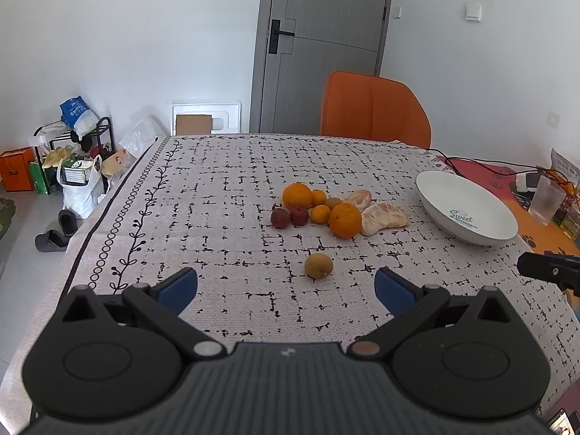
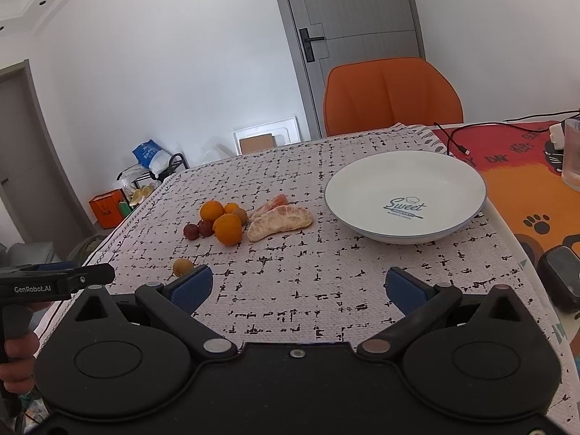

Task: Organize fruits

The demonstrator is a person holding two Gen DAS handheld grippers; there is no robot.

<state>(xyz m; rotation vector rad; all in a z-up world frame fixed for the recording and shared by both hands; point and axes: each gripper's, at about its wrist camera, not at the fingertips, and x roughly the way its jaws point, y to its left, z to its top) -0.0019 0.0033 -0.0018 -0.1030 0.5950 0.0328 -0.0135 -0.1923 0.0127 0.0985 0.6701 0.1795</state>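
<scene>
Left hand-held gripper (image 1: pixel 286 291): my jaws stand wide apart and hold nothing; the blue pads hover low over the bench (image 1: pixel 224 188).
Right hand-held gripper (image 2: pixel 299 290): also wide open and empty, aimed toward the plate (image 2: pixel 362 181).
Nearest fruit: one small brownish-green fruit (image 1: pixel 318 265) lies alone on the cloth, just ahead of my left jaws and a little to the right of their middle line. It is almost round, so I see no long axis to line up with.
Nearer hand: I judge the left, since from the right view this fruit sits off by the left pad, not between the pads.
Pile: two oranges (image 1: pixel 297 195), small tangerines, two dark red fruits (image 1: pixel 280 218) and two peeled citrus pieces (image 1: pixel 385 218) lie close together, farther ahead.
Plate: white, smooth, shallow, empty, well right of the pile.
Textures: the cloth is woven and rough; the oranges have dimpled skin; the peeled pieces look soft and easy to bruise.
Risk: a round fruit may roll if one pad touches first.
</scene>
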